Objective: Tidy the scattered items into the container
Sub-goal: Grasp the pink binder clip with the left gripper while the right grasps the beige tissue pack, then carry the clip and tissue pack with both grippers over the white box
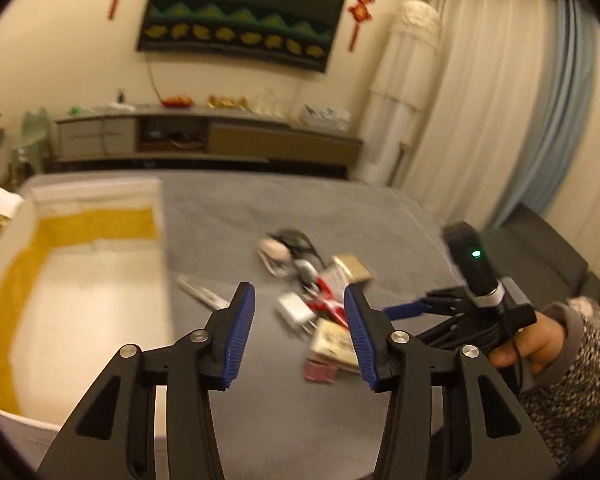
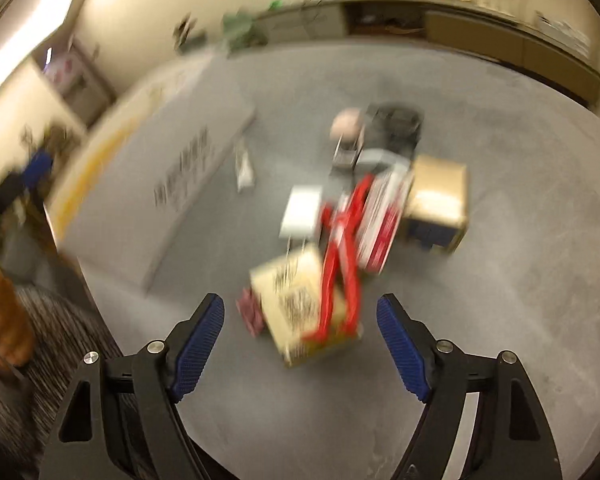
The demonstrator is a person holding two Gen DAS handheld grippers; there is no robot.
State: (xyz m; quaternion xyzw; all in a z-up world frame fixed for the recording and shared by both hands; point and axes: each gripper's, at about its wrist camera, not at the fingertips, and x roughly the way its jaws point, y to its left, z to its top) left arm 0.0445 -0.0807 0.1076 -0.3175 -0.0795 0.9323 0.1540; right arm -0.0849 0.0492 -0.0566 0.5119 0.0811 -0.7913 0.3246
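both claws wide open, empty, above the grey surface.
left claw [image 1: 299, 322] and right claw [image 2: 300, 344] touching nothing; blurred pile [image 2: 352, 216] mid-frame, box [image 1: 96, 280] at left.

Bare grey counter [image 2: 500, 300] rings the heaped clutter [image 2: 356, 220] — the white box [image 1: 80, 280] walls off the left side.

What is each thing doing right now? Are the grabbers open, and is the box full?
Left gripper: open, holding nothing.
Right gripper: open, holding nothing, above the pile.
White container: open on top, nothing seen inside.
Red-handled tool: lying across the boxes.
White charger: lying on the grey surface.
Tan box: resting at the pile's edge.
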